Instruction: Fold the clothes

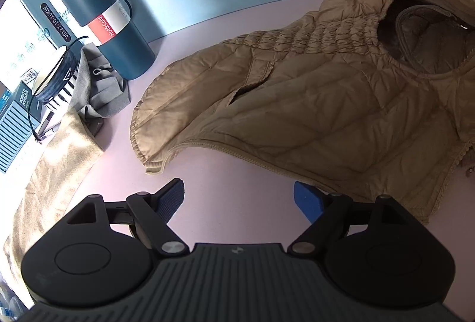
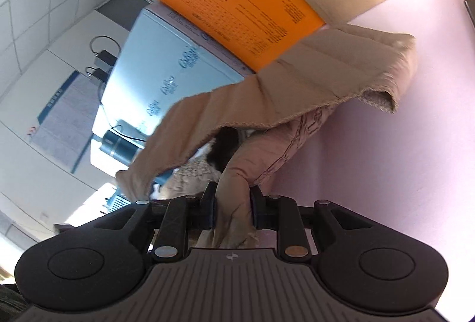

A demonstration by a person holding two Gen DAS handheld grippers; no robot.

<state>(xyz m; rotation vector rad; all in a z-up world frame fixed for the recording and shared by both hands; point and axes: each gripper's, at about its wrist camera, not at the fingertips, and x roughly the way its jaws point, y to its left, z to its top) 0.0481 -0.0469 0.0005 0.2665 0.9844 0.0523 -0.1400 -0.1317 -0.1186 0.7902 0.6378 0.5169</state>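
Right gripper (image 2: 232,203) pinches a fold of the tan quilted puffer jacket (image 1: 320,102), while the left gripper (image 1: 237,197) waits open at the near hem.

The jacket lies spread on the pale pink tabletop (image 1: 207,188), its long axis running from the hem corner just ahead of the left jaws up and rightward to the dark-lined hood; in the right wrist view the pinched fold rises straight out from between the closed pads and the lifted panel drapes away above the table. The left gripper is the nearer to the hem and holds nothing, its blue pads set wide with bare table between them. As for containers, the dark blue steel flask (image 1: 101,13) stands capped, contents unseen, and the striped cup (image 1: 58,78) beside it cannot be seen into.
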